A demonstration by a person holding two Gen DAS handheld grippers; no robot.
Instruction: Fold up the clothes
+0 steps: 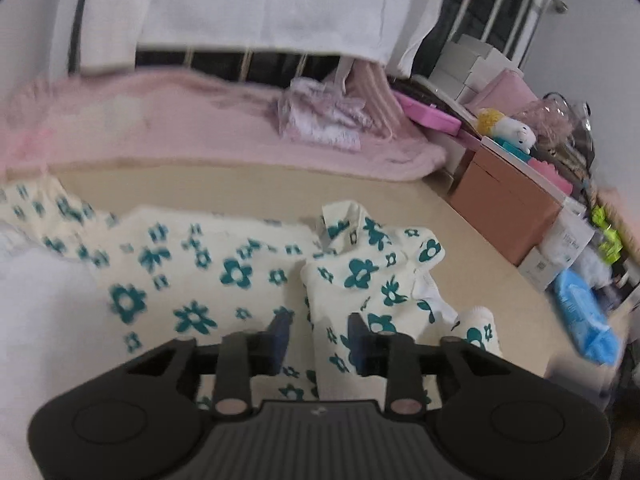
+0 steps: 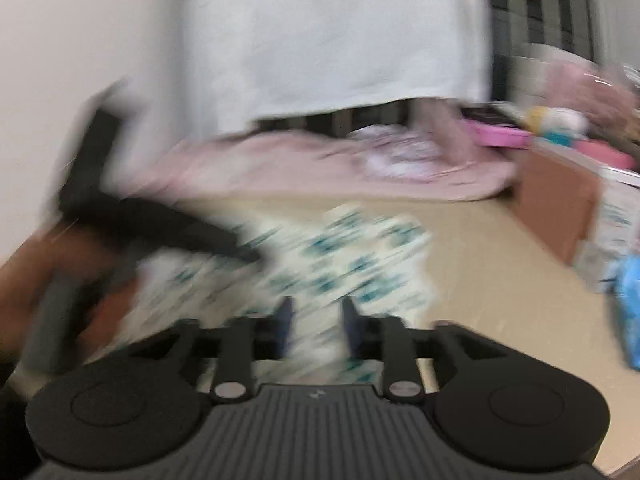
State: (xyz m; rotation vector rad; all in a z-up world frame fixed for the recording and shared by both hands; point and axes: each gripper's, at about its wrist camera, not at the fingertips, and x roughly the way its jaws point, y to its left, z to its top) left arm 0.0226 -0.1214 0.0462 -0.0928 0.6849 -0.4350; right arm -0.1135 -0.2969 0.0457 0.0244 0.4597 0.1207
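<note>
And here we are over the beige bench (image 1: pixel 460 216), with the floral garment (image 1: pixel 224 268), cream with teal flowers, sprawled across its near half. It's partly gathered: the broad left part lies fairly flat, while a narrower piece on the right is doubled over on top, bunched and rumpled toward the far end. So a first fold looks made, in my judgement, but it's rough, no neat packet yet.

Left hand-held gripper (image 1: pixel 318 338): jaws parted a modest way, a ridge of the floral cloth running up between them. The pads don't look to be pinching it, so I'd call that a released grip, nothing held.

Right hand-held gripper (image 2: pixel 316 320): heavy blur in this view, but the jaws stand apart too, with cloth showing in the gap and no clear clamp on it. On the left of that view, a dark smear is probably the other gripper in the person's hand (image 2: pixel 36 280).

What's left: smoothing, squaring the edges and at least another fold. At the far side a crumpled pink-and-white garment (image 1: pixel 320 116) waits on the pink blanket (image 1: pixel 140 128), seemingly still unfolded.
</note>
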